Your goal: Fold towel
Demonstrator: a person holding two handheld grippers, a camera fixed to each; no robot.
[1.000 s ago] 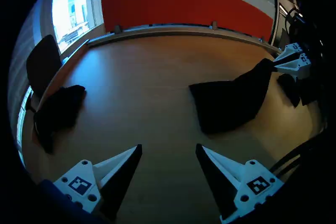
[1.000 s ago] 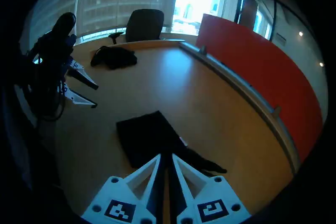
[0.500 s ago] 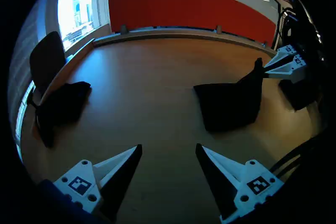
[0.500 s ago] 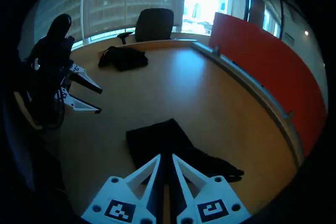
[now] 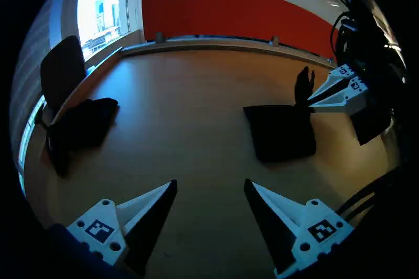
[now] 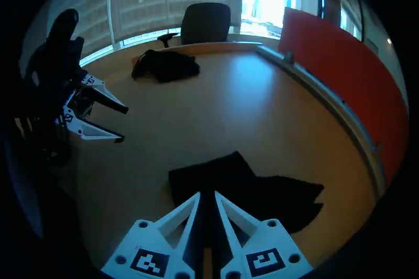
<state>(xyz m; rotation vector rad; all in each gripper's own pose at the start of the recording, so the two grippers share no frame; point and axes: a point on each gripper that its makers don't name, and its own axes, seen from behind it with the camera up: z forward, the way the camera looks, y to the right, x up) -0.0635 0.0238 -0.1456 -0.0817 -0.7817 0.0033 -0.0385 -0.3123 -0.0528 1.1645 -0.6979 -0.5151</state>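
Observation:
A black towel (image 5: 280,133) lies flat on the wooden table (image 5: 199,101), right of centre in the left gripper view. My right gripper (image 5: 310,105) hovers at the towel's far right edge, shut on one corner (image 5: 302,84) that sticks up above the cloth. In the right gripper view that gripper (image 6: 207,196) has its fingers closed together on the dark towel (image 6: 251,187), which spreads out just beyond them. My left gripper (image 5: 209,190) stands open over bare wood, well short of the towel. It appears in the right gripper view as the left gripper (image 6: 123,124), with nothing between its fingers.
A heap of dark cloth (image 5: 78,124) rests near the table's far edge, beside an office chair (image 5: 60,72). A red partition (image 5: 235,14) runs along one side of the table. A person's dark-sleeved hand (image 6: 52,69) holds the left gripper.
My right gripper has lifted the towel's corner and carried it inward over the cloth, so the flat part looks shorter. The left gripper stayed open in place.

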